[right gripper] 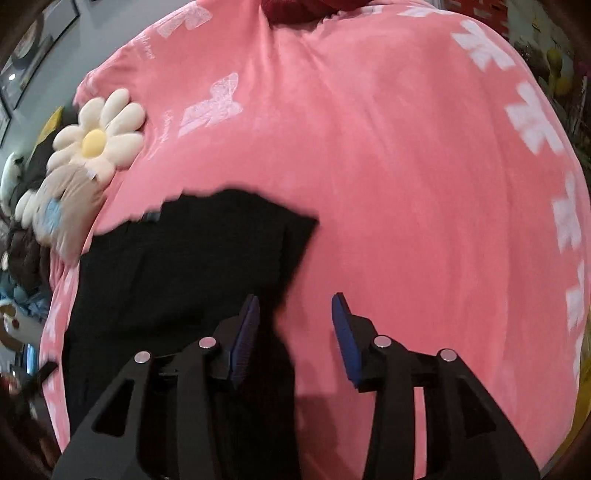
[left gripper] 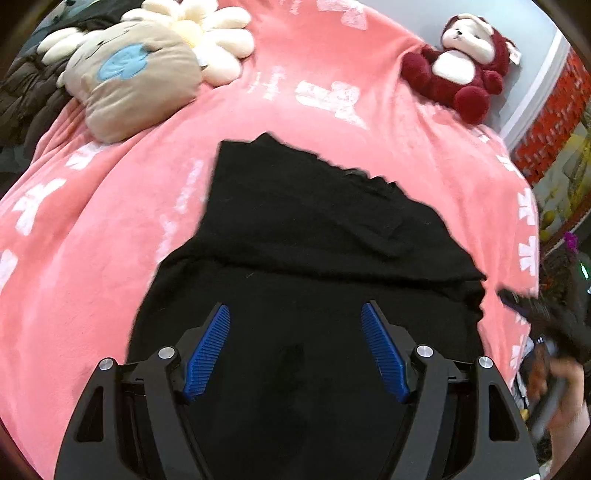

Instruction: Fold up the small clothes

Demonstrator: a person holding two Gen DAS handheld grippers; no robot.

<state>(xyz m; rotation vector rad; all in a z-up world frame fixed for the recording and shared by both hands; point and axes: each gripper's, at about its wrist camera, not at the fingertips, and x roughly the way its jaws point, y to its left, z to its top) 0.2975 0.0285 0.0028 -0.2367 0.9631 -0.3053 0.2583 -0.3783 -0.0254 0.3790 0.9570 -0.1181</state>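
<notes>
A black garment (left gripper: 306,236) lies on the pink blanket (left gripper: 110,206), its far part folded over in a layer. My left gripper (left gripper: 295,314) is open and empty, hovering over the garment's near part. In the right wrist view the same garment (right gripper: 177,266) lies at the left. My right gripper (right gripper: 295,302) is open and empty above the garment's right edge, one finger over black cloth, the other over pink blanket (right gripper: 424,221). The right gripper also shows blurred at the right edge of the left wrist view (left gripper: 517,299).
A beige bear cushion (left gripper: 129,77) and a daisy cushion (left gripper: 207,33) lie at the far left of the bed. A red and white plush toy (left gripper: 461,62) sits at the far right. The bed's edge drops off on the right.
</notes>
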